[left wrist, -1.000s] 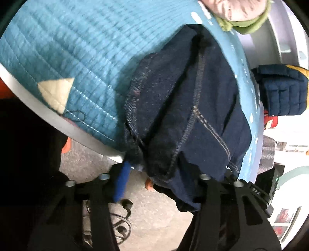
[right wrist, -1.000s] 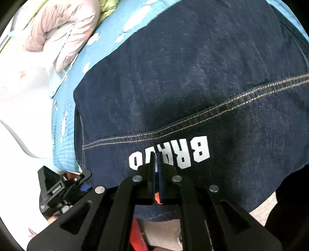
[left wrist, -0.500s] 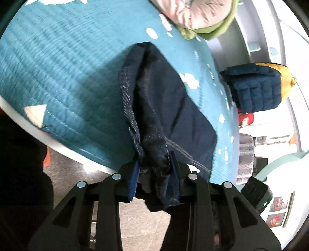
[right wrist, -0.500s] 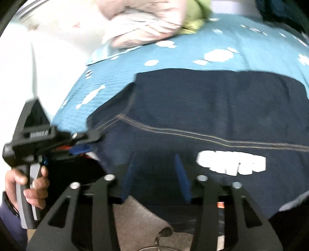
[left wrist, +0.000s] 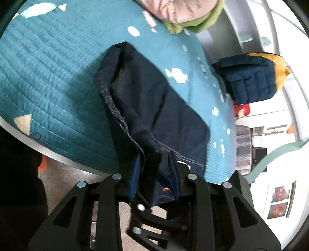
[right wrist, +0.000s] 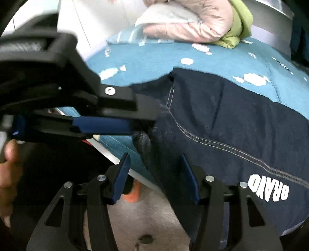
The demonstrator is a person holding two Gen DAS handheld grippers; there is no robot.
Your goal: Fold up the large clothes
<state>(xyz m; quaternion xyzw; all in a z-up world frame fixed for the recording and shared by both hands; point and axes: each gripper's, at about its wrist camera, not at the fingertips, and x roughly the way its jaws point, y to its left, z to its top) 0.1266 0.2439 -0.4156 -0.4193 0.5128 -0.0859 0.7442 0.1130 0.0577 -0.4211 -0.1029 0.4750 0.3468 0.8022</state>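
A dark navy denim garment with tan stitching and white "BRAVO" lettering lies on the teal quilted bed cover, its near edge hanging over the bed edge. My left gripper holds a bunched fold of the garment between its blue pads. In the right wrist view the left gripper comes in from the left and grips the garment's corner. My right gripper is open, its blue pads straddling the hanging garment edge just below the left gripper.
A pink and green padded jacket lies at the far end of the bed, also in the right wrist view. A folded navy and yellow puffer jacket sits to the right. The white bed frame edge and grey floor are below.
My right gripper opened, let go of the garment and moved left toward the corner held by my left gripper. My left gripper closed on a bunched fold of the garment.
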